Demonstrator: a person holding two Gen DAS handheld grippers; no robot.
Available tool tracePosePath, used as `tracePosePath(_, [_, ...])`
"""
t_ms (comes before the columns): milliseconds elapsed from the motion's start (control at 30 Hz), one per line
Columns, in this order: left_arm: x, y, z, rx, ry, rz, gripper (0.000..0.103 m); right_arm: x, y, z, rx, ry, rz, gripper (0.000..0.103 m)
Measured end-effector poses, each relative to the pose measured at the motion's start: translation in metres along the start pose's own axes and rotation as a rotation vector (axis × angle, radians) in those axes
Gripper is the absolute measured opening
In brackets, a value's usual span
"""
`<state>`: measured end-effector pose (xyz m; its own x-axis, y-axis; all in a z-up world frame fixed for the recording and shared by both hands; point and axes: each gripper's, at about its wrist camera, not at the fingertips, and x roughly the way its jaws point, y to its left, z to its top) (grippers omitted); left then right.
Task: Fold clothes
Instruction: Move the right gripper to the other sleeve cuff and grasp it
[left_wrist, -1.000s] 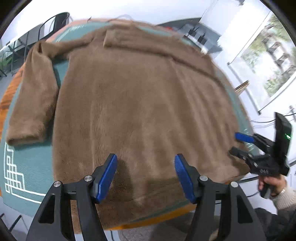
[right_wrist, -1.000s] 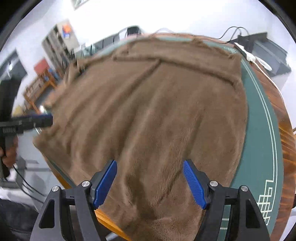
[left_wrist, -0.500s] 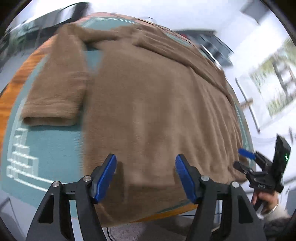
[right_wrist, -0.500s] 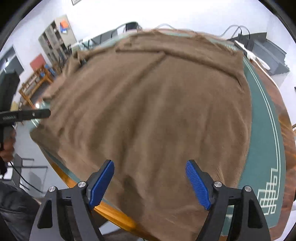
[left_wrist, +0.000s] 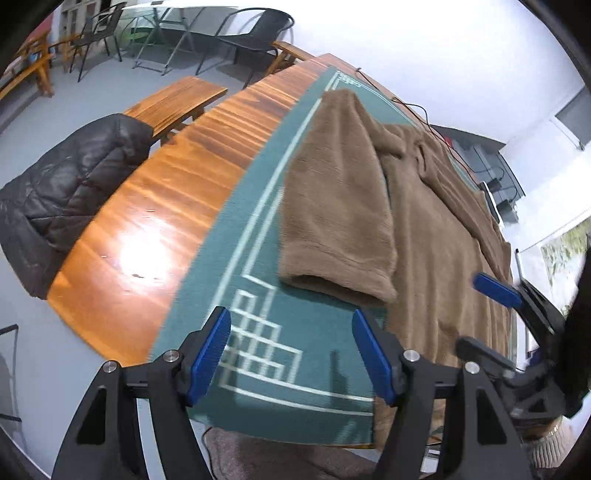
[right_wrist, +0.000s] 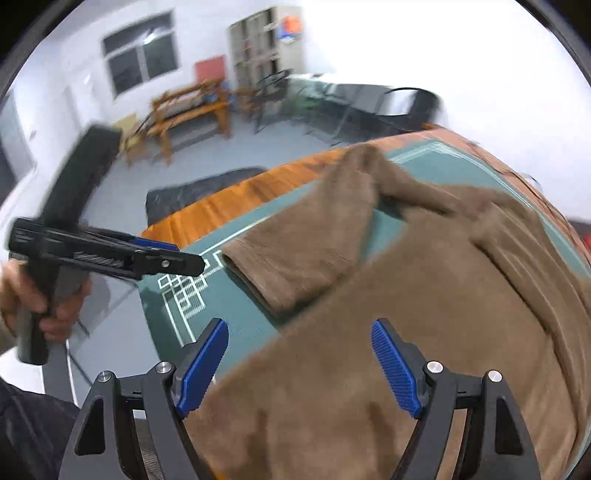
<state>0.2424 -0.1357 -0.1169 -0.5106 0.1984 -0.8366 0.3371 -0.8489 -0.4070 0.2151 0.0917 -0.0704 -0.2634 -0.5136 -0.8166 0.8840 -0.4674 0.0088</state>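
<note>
Left hand-held gripper (left_wrist: 291, 350) released, nothing between the blue pads, hovering over bare green mat (left_wrist: 258, 302) just short of the sleeve cuff (left_wrist: 332, 284). Brown fleece garment (left_wrist: 443, 240) spread flat on the worktop (left_wrist: 166, 192), sleeve lying out to the side, not folded in. Black jacket (left_wrist: 66, 184) off past the worktop edge.

Right hand-held gripper (right_wrist: 299, 369) also released, empty, above the garment body (right_wrist: 406, 314) near its side edge. Same sleeve (right_wrist: 295, 258) stretched out on the mat. No fold visible anywhere; task looks barely started, sleeves and body all left to fold.
</note>
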Motion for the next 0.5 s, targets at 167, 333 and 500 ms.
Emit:
tracePosePath(167, [-0.006,0.025,0.005,-0.025,-0.003,0.000,0.073,0.054,0.020,0.023,-0.117,0.097,0.011,0.079])
tracePosePath(333, [-0.010,0.044,0.010,-0.039,0.001,0.001,0.074,0.090,0.035,0.038,-0.210,0.173,-0.018,0.053])
tracePosePath(500, [-0.008,0.054,0.017,-0.052,0.009,-0.010,0.075,0.106,0.040,0.044,-0.229,0.206,-0.034,0.053])
